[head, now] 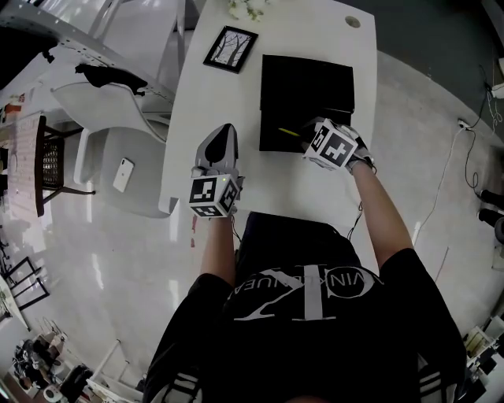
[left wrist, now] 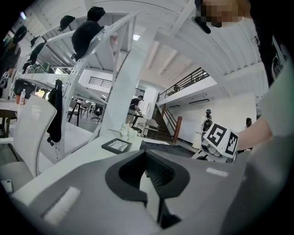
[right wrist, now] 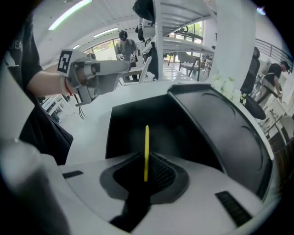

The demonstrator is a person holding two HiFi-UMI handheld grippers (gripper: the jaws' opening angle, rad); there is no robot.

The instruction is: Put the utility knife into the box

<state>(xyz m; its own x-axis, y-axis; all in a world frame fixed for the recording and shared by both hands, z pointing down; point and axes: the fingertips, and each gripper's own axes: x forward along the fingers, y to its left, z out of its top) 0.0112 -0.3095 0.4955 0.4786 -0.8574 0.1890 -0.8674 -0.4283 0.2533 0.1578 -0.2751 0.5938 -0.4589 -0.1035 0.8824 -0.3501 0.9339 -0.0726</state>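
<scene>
Utility knife [head: 290,131]: a thin yellow sliver, seen edge-on, clamped between the jaws of your right gripper [head: 309,135]. In the right gripper view the knife [right wrist: 146,153] stands upright between the dark ribbed pads, its free end poking out past the tips. It sits over the near part of the black box [head: 276,118], inside the box's right-hand edge. Whether it touches the box floor cannot be told. The box interior [right wrist: 151,124] lies open and dark ahead of the blade, with bare room on both sides of it. The lid [right wrist: 229,124] is raised along the far side and walls off that direction. In the head view the lid [head: 307,79] lies beyond the box, toward the table's far end. Your left gripper [head: 224,130] rests on the white table [head: 213,94], just left of the box and apart from it. Its jaws meet at the tips with nothing between them, as the left gripper view [left wrist: 147,153] shows. A clear strip of tabletop runs between the left gripper and the box's left edge. A picture frame [head: 231,49] lies farther along the table, near the lid's left corner but not touching it. White flowers [head: 246,8] sit at the far edge. The table's left edge is close beside your left gripper, and a white chair [head: 102,106] stands beyond that edge.
</scene>
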